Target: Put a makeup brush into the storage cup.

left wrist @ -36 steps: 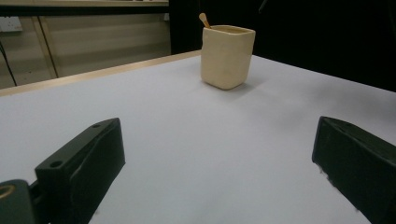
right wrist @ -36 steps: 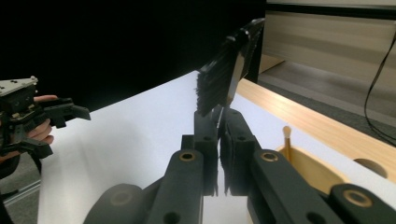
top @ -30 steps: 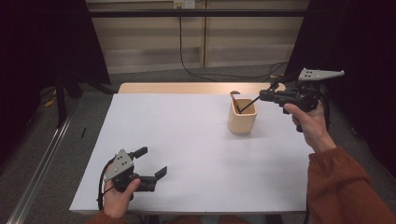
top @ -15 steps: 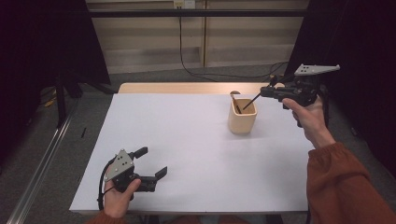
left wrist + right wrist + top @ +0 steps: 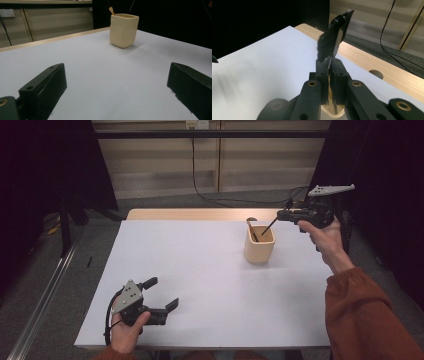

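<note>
The right gripper [image 5: 280,215] grasps a brush [image 5: 333,40] above the cup [image 5: 259,244] at far right. Lower it straight, without touching the rim. The left gripper [image 5: 162,295] is released, near left.

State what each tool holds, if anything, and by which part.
The right tool grips a black brush at its lower end, just below the bristles, above the cream cup. The left tool is open and empty.

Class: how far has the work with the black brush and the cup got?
Done: a wooden stick stands in the cream cup. In hand: the right claw is shut on a black brush, slanted over the cup's mouth. Left: the brush is not yet released; whether it goes in or comes out, I cannot tell. The left claw sits open near the table's front edge.
</note>
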`<state>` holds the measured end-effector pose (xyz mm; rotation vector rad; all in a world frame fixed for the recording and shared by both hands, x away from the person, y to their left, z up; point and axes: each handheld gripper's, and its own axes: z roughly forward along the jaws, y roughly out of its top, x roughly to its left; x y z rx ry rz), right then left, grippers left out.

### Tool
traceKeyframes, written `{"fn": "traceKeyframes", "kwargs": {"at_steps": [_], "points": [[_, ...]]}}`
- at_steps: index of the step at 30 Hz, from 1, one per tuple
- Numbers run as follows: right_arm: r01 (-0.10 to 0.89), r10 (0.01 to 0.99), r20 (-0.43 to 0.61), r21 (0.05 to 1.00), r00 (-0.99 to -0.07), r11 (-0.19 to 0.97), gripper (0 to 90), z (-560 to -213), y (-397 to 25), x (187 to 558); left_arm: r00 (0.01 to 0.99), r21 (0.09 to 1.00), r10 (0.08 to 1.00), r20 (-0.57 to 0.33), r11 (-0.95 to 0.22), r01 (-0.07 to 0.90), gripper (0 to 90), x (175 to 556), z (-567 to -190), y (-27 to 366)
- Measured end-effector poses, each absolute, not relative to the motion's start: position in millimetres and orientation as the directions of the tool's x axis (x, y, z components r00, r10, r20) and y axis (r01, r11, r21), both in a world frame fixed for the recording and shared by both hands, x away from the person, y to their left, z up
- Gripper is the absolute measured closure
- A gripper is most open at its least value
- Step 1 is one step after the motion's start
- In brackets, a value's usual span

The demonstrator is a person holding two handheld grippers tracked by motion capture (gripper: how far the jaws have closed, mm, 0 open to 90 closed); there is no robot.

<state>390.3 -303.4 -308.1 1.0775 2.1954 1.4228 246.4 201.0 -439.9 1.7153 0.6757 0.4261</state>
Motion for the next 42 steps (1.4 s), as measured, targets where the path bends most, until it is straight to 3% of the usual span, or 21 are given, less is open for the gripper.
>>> {"fn": "traceKeyframes", "kwargs": {"at_steps": [42], "points": [[0.514,0.744,0.182,0.823,-0.643,0.242,85.5,-367.3,-299.5,402.3,0.756,0.961,0.651,-0.070,-0.158,0.225,2.4,249.0,-442.8,202.3]]}}
